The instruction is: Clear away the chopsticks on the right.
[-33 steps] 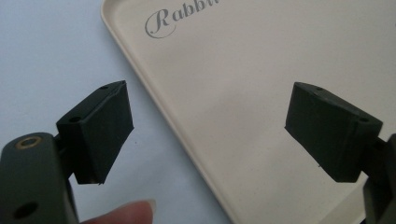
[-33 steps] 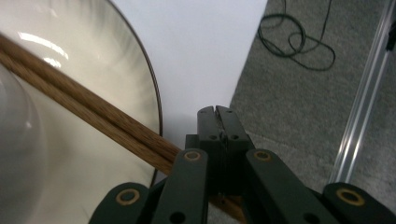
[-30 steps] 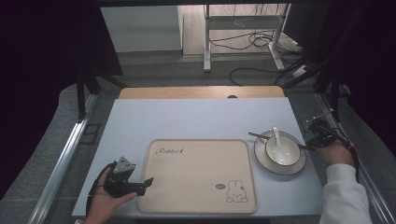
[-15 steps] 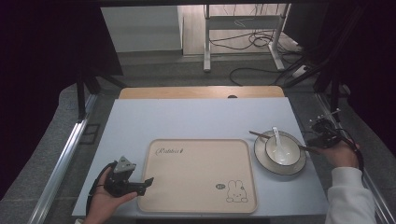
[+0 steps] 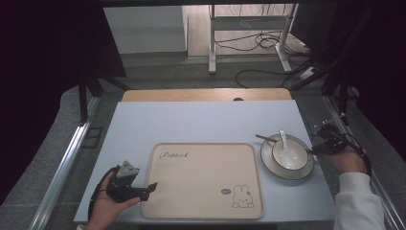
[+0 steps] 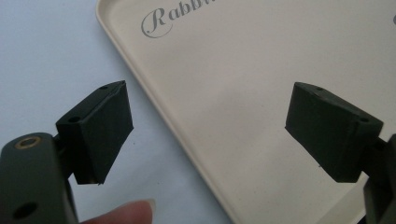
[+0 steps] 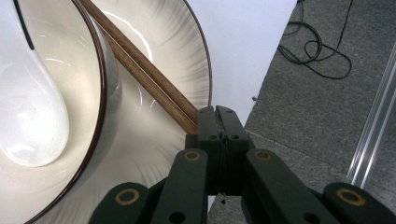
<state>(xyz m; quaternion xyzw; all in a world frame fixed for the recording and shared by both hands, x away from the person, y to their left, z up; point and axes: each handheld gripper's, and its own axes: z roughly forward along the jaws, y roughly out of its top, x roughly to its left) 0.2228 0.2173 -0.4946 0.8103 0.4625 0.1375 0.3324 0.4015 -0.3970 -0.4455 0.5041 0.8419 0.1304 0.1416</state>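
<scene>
Right gripper view: gripper (image 7: pixel 219 122) clamps chopsticks (image 7: pixel 140 70) beside bowl (image 7: pixel 70 93).

Likely lab: floor cables (image 5: pixel 258 43), dark screens (image 5: pixel 48 48)

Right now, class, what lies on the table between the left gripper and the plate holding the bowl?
In the high view, the beige tray lies between the left gripper and the plate; its surface is bare.

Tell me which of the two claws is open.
The left claw, at the beige rectangular tray's left edge: its jaws stand wide apart. The right claw, at the white plate's rim, is shut.
</scene>
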